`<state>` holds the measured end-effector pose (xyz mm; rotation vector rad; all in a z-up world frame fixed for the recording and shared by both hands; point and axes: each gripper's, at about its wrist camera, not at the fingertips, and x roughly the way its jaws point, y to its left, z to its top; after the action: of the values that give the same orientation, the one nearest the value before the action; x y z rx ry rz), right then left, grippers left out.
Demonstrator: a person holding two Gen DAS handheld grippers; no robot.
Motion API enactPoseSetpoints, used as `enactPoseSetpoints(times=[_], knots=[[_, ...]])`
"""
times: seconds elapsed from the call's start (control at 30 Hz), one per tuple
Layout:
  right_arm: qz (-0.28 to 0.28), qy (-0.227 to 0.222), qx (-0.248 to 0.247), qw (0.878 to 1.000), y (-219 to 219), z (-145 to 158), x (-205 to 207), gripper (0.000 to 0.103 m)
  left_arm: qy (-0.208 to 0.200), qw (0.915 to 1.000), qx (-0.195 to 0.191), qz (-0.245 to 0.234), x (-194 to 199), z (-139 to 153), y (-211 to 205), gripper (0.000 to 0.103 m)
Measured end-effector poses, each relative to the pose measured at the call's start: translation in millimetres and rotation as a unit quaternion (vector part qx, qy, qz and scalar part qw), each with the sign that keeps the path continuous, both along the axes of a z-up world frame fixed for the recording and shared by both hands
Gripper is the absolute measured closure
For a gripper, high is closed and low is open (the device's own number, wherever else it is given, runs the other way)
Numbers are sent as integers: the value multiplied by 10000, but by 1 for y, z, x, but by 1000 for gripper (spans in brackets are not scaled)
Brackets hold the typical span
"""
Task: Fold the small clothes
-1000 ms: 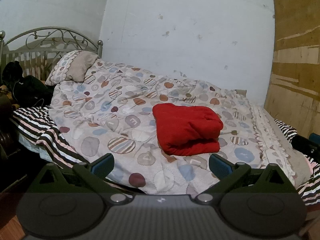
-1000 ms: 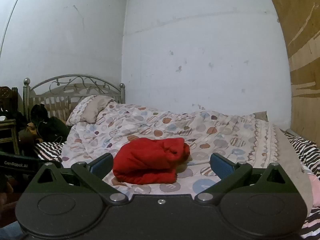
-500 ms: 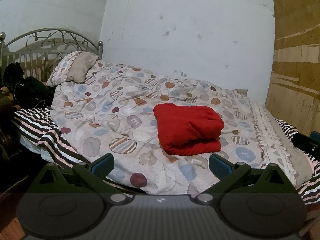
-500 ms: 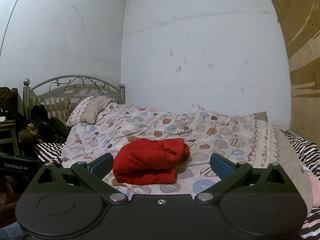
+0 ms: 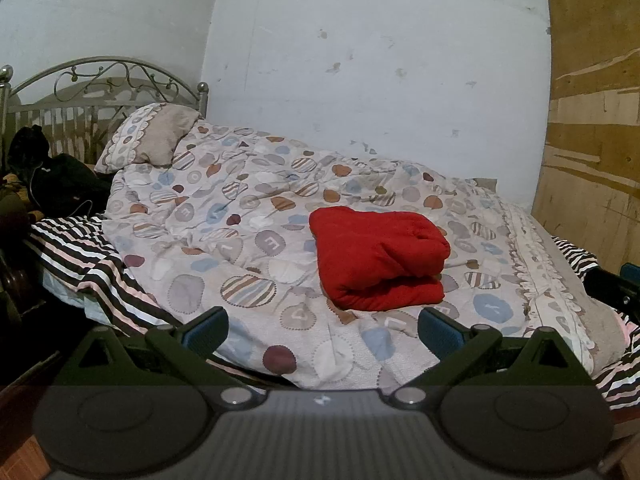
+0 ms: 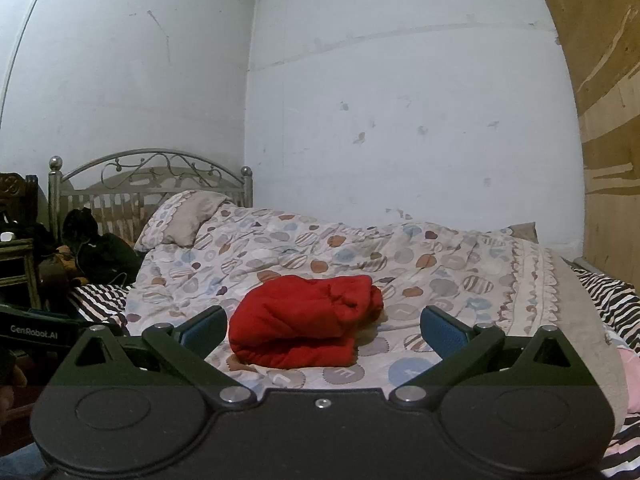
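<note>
Left wrist view shows the left gripper (image 5: 322,330) spread wide and holding nothing, its blue pads (image 5: 206,328) short of the red garment (image 5: 378,258). Right wrist view shows the right gripper (image 6: 322,330) likewise parted and empty, also clear of the garment (image 6: 304,322). The garment lies folded in a thick bundle on the patterned quilt (image 5: 224,216), near the quilt's front edge. A pillow (image 5: 150,138) rests at the quilt's far left end, against the metal headboard (image 5: 100,80). Striped sheets (image 5: 80,256) show beside the quilt's left edge, and a wooden board (image 5: 596,120) stands past its right end.
</note>
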<state>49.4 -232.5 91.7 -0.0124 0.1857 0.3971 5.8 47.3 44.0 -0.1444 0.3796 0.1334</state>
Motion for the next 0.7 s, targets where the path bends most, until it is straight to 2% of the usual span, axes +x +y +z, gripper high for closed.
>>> enactPoseSetpoints(times=[0.7], knots=[[1,12,7,10000,0,1,1,0,8,10000,15,0,0,0,-2,0]])
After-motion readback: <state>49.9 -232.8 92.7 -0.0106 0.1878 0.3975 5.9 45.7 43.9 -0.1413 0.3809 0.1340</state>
